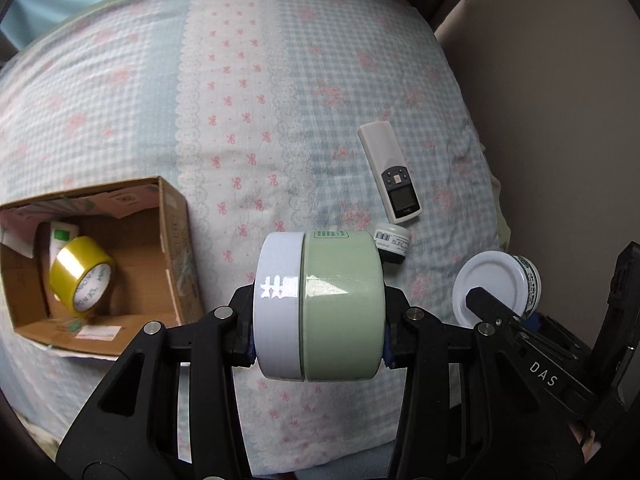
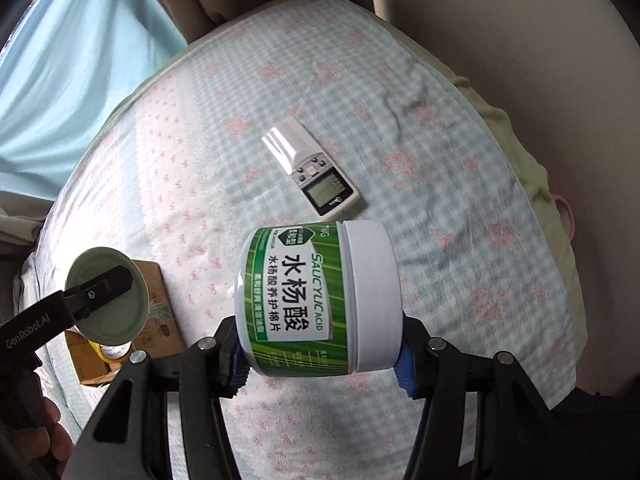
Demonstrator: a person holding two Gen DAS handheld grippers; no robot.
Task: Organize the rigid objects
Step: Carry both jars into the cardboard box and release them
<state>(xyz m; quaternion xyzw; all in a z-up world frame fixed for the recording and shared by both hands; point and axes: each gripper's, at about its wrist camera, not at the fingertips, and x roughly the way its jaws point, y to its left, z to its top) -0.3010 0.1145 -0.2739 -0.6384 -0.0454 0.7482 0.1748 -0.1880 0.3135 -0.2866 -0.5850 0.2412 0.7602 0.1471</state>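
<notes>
My left gripper (image 1: 320,340) is shut on a pale green jar with a white lid (image 1: 320,304), held sideways above the bed. It also shows in the right wrist view (image 2: 108,296) over the cardboard box (image 2: 158,312). My right gripper (image 2: 320,356) is shut on a white jar with a green salicylic acid label (image 2: 316,300), held sideways; it shows in the left wrist view (image 1: 496,288) at the right. The cardboard box (image 1: 176,248) lies at the left and holds a yellow tape roll (image 1: 82,276) and a white bottle (image 1: 60,240).
A white remote with a small screen (image 1: 390,172) lies on the checked bedspread (image 1: 240,100); it also shows in the right wrist view (image 2: 314,176). A small white and black jar (image 1: 394,244) sits just behind the green jar. A wall runs along the bed's right side.
</notes>
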